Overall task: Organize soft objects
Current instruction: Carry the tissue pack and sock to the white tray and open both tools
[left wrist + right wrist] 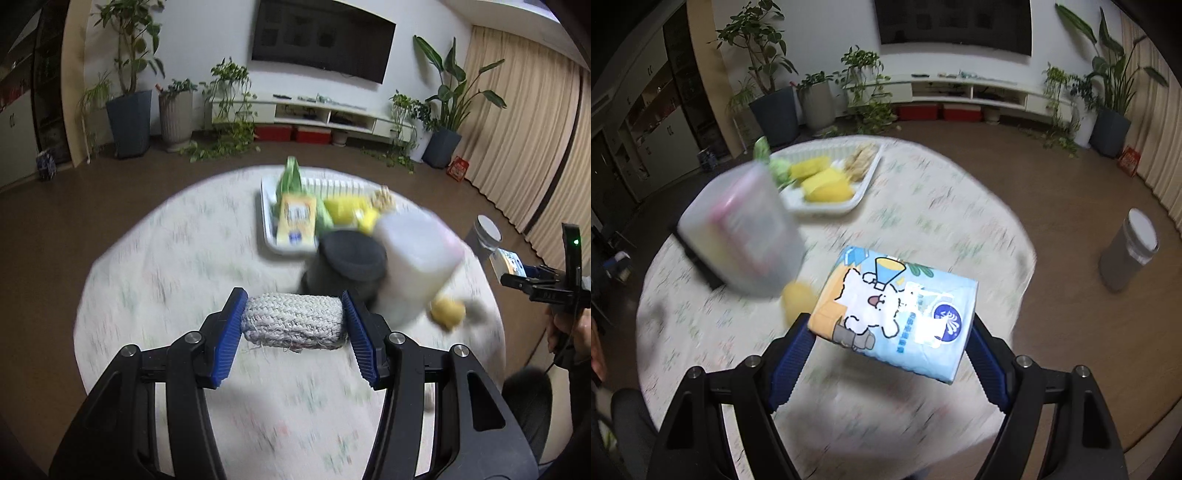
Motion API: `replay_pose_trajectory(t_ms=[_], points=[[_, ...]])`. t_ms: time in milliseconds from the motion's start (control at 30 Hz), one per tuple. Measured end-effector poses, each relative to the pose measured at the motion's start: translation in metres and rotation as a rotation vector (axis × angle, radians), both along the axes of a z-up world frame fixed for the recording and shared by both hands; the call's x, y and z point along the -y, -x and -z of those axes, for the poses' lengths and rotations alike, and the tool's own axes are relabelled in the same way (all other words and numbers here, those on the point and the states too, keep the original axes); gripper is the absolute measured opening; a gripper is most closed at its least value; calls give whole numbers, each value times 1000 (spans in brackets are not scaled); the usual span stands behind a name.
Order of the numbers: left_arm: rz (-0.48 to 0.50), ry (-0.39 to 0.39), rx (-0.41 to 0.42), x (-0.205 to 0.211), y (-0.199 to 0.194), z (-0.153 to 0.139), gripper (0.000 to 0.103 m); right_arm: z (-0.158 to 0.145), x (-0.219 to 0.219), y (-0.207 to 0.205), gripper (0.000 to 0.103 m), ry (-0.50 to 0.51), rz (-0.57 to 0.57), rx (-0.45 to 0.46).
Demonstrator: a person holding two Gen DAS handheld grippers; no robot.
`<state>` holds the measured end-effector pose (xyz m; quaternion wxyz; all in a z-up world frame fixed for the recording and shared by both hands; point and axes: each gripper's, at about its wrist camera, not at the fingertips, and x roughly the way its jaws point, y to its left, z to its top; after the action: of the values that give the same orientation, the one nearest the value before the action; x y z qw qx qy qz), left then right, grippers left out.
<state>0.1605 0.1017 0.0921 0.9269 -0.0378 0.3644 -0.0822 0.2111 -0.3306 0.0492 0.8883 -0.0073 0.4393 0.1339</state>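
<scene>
My left gripper [293,325] is shut on a grey woven cloth pad [293,320], held above the round table [147,295]. My right gripper [890,332] is shut on a blue and orange tissue pack [897,314], lifted over the table [942,206]; that gripper and pack also show at the right edge of the left wrist view [511,262]. A white tray [271,236] at the table's far side holds a yellow packet [297,219], yellow soft pieces [347,208] and green items [291,177]. The tray also shows in the right wrist view [831,208].
A translucent plastic tub [417,266] and a dark round object [351,258] stand between the tray and me. A small yellow thing [447,314] lies by the tub. A grey bin [1130,254] stands on the floor to the right. Plants and a TV bench line the far wall.
</scene>
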Motion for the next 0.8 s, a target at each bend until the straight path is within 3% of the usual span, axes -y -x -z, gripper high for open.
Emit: replay_pose_trajectory(t_ms=[133, 300, 533, 800], points=[[46, -44, 0, 8, -59, -26, 51, -19, 0, -44, 82, 25, -17, 36], [125, -125, -19, 43, -123, -38, 51, -35, -17, -108, 82, 17, -55, 51], [217, -173, -126, 80, -195, -7, 51, -41, -64, -186, 82, 70, -132, 58], [331, -277, -233, 111, -240, 29, 51, -21, -109, -234, 82, 118, -233, 18]])
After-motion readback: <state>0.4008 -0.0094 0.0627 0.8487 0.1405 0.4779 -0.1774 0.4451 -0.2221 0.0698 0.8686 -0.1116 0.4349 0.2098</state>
